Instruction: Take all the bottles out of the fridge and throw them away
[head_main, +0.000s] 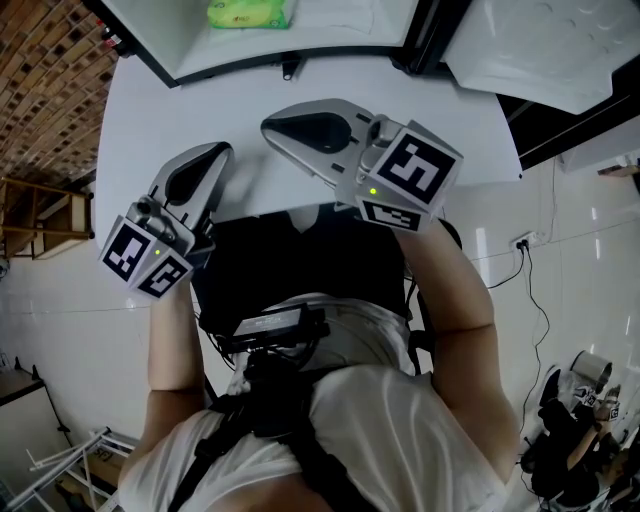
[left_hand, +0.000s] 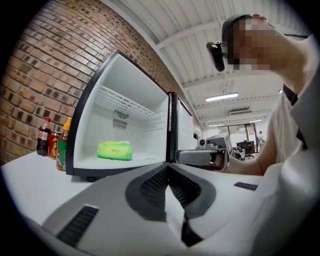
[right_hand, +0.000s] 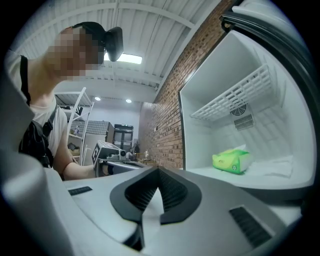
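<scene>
The small fridge (left_hand: 80, 115) stands open on the white table (head_main: 150, 110). On its floor lies only a green packet (left_hand: 115, 150), seen also in the right gripper view (right_hand: 231, 161) and from above (head_main: 248, 12). Three bottles stand on the table outside the fridge's left wall: a dark cola bottle (left_hand: 43, 136), a red-labelled one (left_hand: 52, 144) and a green one with an orange cap (left_hand: 63, 145). My left gripper (head_main: 222, 150) and right gripper (head_main: 270, 127) hover side by side over the table in front of the fridge. Both are shut and hold nothing.
The fridge door (head_main: 540, 50) hangs open at the right. A brick wall (left_hand: 35, 75) runs behind the fridge and along the table's left. A wire shelf (right_hand: 230, 100) sits high inside the fridge. My own body is close behind the table's near edge.
</scene>
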